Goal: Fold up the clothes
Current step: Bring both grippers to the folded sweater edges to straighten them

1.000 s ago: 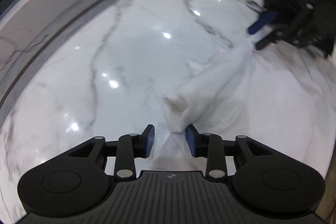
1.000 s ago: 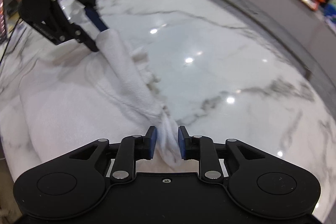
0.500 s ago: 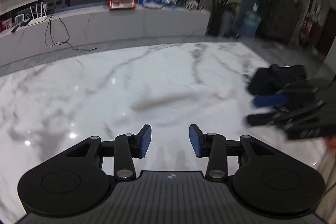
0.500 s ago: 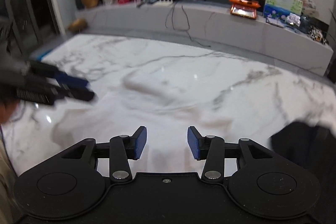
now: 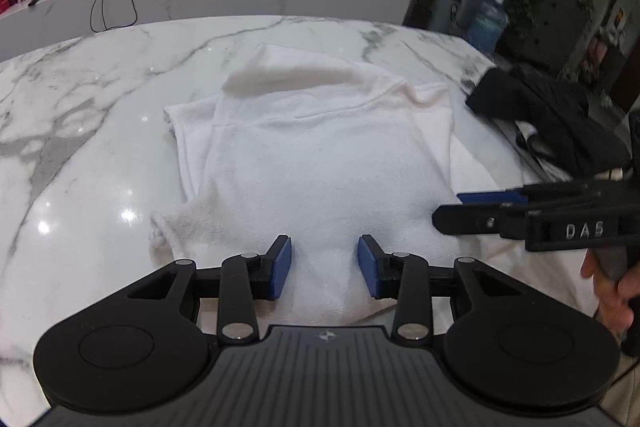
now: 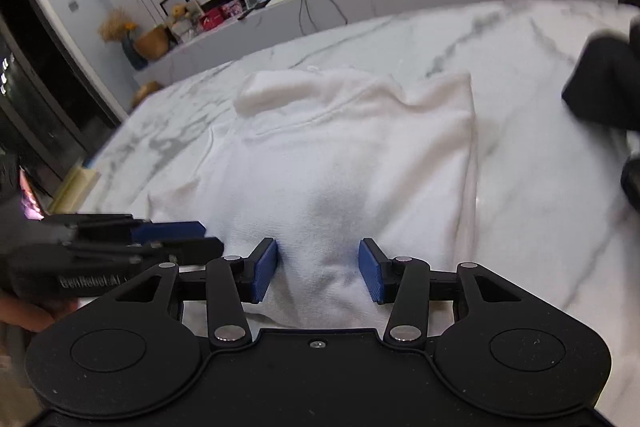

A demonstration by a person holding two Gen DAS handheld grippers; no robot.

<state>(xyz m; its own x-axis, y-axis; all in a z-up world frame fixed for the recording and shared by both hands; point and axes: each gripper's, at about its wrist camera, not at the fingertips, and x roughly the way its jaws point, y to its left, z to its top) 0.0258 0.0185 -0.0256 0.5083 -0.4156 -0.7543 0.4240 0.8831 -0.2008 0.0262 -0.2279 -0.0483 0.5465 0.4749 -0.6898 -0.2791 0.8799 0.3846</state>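
Half-cropped dark clothes (image 5: pixel 548 115) beside white garment (image 5: pixel 320 155)

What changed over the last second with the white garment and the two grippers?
Both grippers let go: left gripper and right gripper each pinched the white garment a second ago. Right's jaws have just been opening. The garment now lies folded flat. The marble table is unchanged.

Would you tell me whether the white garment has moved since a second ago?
Yes: the white garment, bunched then, now lies flat on the marble table.
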